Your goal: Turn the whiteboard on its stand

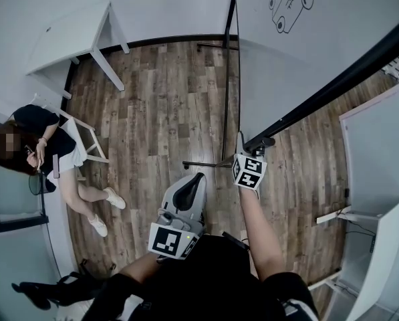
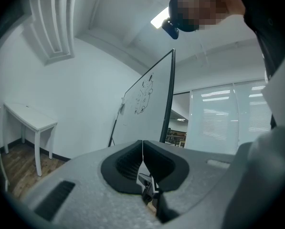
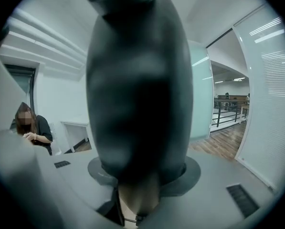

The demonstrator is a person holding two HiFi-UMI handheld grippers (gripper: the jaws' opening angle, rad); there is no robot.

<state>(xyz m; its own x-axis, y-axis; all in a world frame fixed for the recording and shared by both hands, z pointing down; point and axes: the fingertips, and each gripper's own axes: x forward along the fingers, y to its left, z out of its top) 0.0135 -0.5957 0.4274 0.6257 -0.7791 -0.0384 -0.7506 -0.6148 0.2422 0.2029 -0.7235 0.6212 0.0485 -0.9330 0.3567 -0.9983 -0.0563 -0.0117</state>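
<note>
Clamping my right jaws (image 1: 254, 150) on whiteboard's (image 1: 319, 25) black frame edge (image 1: 333, 89); open wood floor (image 1: 166, 99) left of them. My left jaws (image 2: 142, 149) closed, empty. Board white, drawing (image 1: 289, 5) ahead.

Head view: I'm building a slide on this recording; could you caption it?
From above: right tongs clamp the whiteboard's black frame while the left tongs hang shut beside them.

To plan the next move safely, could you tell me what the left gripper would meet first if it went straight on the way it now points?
Most likely the whiteboard: the left gripper, jaws together, points at its white face just left of the black edge. Depth is unclear, though.
</note>
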